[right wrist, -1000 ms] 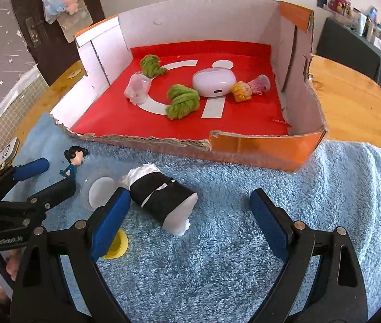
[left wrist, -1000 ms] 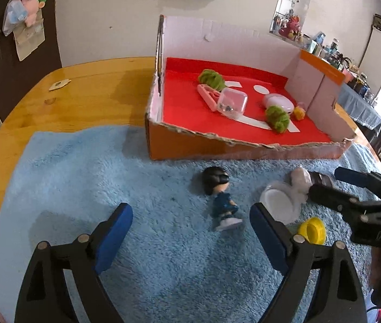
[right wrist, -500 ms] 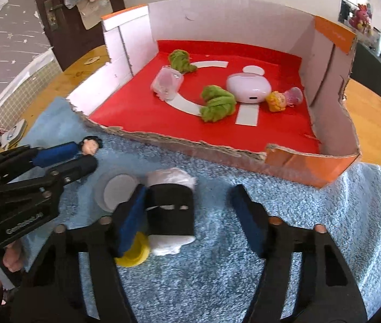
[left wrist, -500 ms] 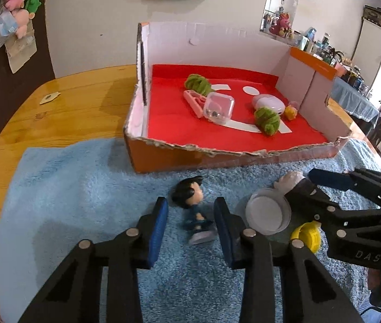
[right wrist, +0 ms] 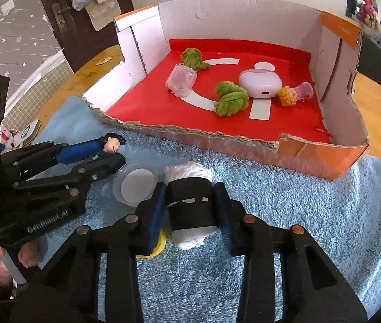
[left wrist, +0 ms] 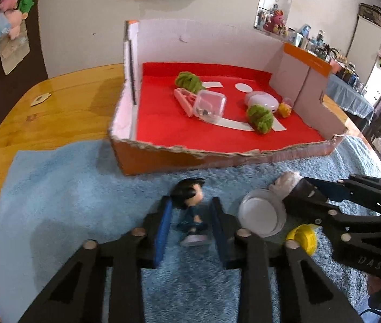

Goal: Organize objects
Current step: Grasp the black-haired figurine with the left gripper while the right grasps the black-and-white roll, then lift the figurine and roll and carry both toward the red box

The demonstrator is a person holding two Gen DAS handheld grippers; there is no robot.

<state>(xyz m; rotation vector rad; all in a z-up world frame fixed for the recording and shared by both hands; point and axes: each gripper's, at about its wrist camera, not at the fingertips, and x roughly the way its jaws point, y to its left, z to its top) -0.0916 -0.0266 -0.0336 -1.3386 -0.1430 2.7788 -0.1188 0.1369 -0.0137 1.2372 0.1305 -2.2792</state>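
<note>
- The left tongs [left wrist: 190, 223] are clenched on the dark-haired figurine [left wrist: 190, 212], which stands on the blue towel [left wrist: 55, 188] just in front of the cardboard box [left wrist: 163, 158].
- The right tongs [right wrist: 190, 210] grip the black-banded white roll [right wrist: 189, 204] beside it.
- To do this well, I judge: lift both clear over the torn front wall, then set them on bare red floor.
- Counted: two green yarn bundles, one clear case [right wrist: 181, 79], one white pod [right wrist: 260, 80], one small doll [right wrist: 294, 95]; outside, one round lid [right wrist: 133, 185], one yellow cap [left wrist: 302, 239].

Bright, even daylight; soft shadows, strong fisheye bending with dark corners, slight motion blur up close
</note>
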